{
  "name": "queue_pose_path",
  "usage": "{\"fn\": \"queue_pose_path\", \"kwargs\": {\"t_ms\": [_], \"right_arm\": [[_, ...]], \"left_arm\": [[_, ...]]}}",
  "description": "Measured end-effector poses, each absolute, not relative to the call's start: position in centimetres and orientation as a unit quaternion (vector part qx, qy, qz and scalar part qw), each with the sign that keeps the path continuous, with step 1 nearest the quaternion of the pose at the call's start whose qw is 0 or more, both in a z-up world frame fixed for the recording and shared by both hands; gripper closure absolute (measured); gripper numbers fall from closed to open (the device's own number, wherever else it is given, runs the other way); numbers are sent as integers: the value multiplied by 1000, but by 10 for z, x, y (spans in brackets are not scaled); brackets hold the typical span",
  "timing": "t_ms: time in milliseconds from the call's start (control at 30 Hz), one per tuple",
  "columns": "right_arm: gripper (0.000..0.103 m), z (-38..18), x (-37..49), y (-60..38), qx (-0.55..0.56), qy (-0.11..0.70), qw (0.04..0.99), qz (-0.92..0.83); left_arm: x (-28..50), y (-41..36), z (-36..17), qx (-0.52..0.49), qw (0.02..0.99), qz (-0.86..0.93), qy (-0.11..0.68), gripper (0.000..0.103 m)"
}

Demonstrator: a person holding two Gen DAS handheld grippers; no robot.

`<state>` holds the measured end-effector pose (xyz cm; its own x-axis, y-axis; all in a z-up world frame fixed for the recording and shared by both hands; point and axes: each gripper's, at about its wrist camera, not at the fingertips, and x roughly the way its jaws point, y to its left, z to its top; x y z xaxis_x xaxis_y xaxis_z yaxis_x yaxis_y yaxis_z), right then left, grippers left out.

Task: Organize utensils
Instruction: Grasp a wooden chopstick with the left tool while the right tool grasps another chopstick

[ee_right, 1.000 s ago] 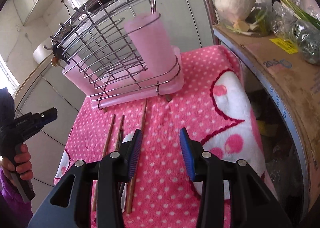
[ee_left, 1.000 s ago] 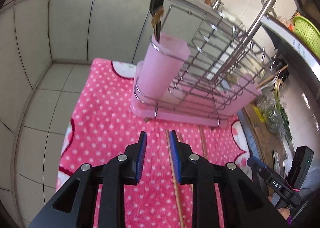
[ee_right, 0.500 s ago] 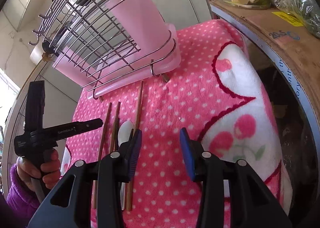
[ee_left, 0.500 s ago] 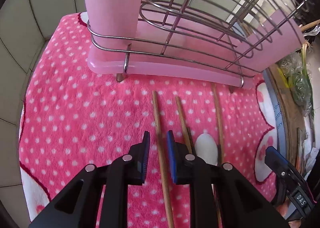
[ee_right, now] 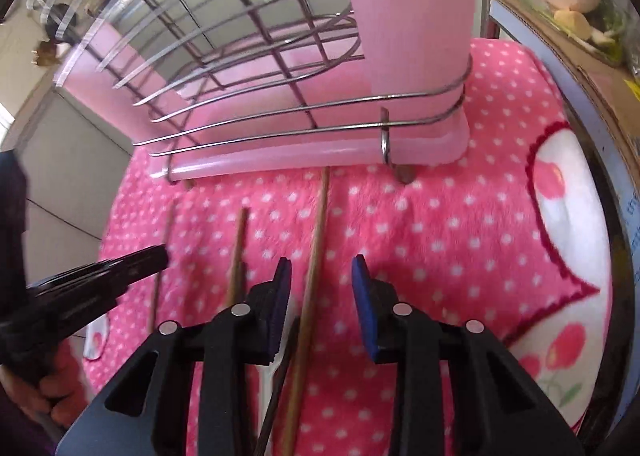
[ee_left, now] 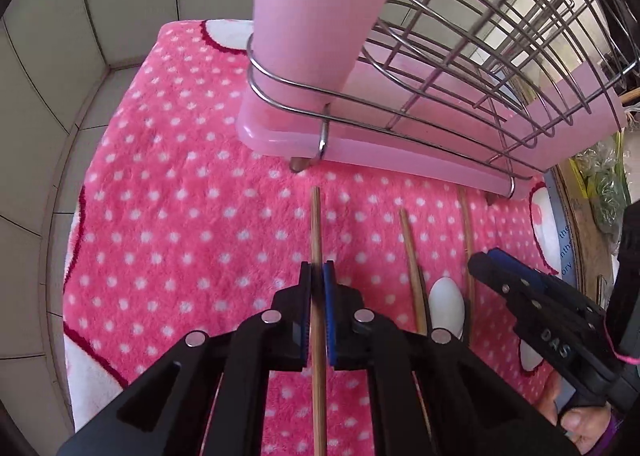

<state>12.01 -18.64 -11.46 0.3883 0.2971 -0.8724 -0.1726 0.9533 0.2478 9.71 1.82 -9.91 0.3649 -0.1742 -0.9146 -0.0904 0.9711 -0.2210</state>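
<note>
Three wooden chopsticks and a white spoon [ee_left: 447, 298] lie on a pink dotted towel [ee_left: 180, 216] in front of a wire dish rack [ee_left: 460, 68] with pink utensil cups [ee_left: 320, 8]. My left gripper [ee_left: 317, 276] is shut on the leftmost chopstick [ee_left: 316, 224], low on the towel. Two more chopsticks [ee_left: 410, 252] lie to its right. My right gripper [ee_right: 320, 272] is open, straddling the rightmost chopstick [ee_right: 318, 236] without gripping it. The left gripper shows in the right wrist view [ee_right: 120, 268].
The rack [ee_right: 240, 56] stands close ahead on its pink drip tray [ee_right: 280, 164]. A cardboard box with vegetables [ee_right: 576, 16] borders the towel on the right. Tiled cabinet fronts [ee_left: 60, 56] are on the left.
Both grippers dropped low toward the towel and closer to the rack. My left gripper closed onto the leftmost chopstick. My right gripper moved over the rightmost chopstick, staying open.
</note>
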Motion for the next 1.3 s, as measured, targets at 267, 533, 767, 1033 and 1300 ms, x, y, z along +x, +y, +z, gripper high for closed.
{"fn": "queue_pose_path", "kwargs": {"t_ms": [267,533,767,1033,1300], "right_arm": [[96,-110,117,-185,39,543,829,129],[96,-112,90,-215,74,582,801,123],[89,-108,97,-210,57,589,795,135],[94,-119,111,-204,53,588,795,137],[97,-101,93,-238,89,551,817,146]], "left_arm": [[94,41,-107,-119,805,-28,581,98],[99,28,-111,-101,799,-38,592,96],[118,21,-115,-98,779,-52,617,95],[123,20,-118,-97,773,-47,625,95],[101,27,-105,-104,797,-52,593,98]]}}
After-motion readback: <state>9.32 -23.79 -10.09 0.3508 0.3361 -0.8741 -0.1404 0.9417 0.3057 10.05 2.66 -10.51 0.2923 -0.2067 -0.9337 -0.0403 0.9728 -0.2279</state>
